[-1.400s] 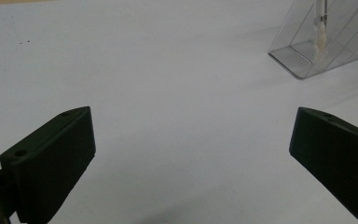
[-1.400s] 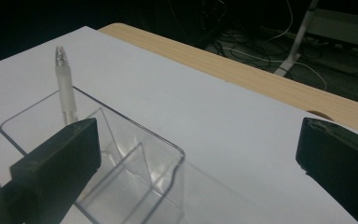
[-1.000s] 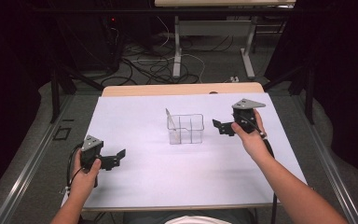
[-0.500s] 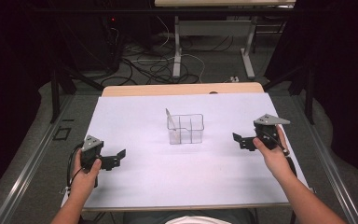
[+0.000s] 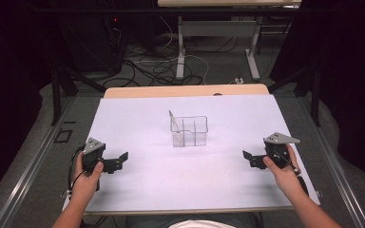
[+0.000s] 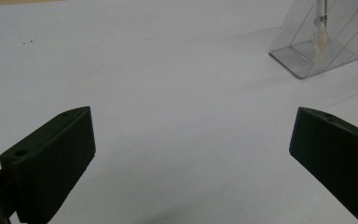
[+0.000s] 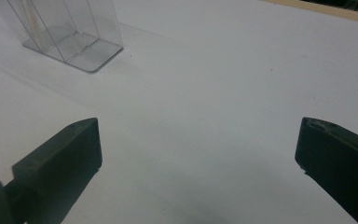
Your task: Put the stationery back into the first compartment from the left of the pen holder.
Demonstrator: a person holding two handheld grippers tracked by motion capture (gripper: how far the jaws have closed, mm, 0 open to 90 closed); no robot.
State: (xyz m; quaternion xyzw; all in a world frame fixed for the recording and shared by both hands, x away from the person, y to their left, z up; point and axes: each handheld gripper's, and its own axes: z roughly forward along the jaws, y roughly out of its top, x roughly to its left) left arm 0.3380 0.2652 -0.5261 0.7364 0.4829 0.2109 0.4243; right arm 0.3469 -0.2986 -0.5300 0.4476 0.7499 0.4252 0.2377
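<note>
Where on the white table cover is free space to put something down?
Bare patches lie between the left gripper and the clear plastic divided box, between that box and the right gripper, and along the near edge of the white table cover. Only the middle, around the box, is occupied.

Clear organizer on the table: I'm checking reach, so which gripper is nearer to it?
Right, narrowly. The right gripper sits right of the clear organizer; the left gripper sits farther off to its left.
</note>
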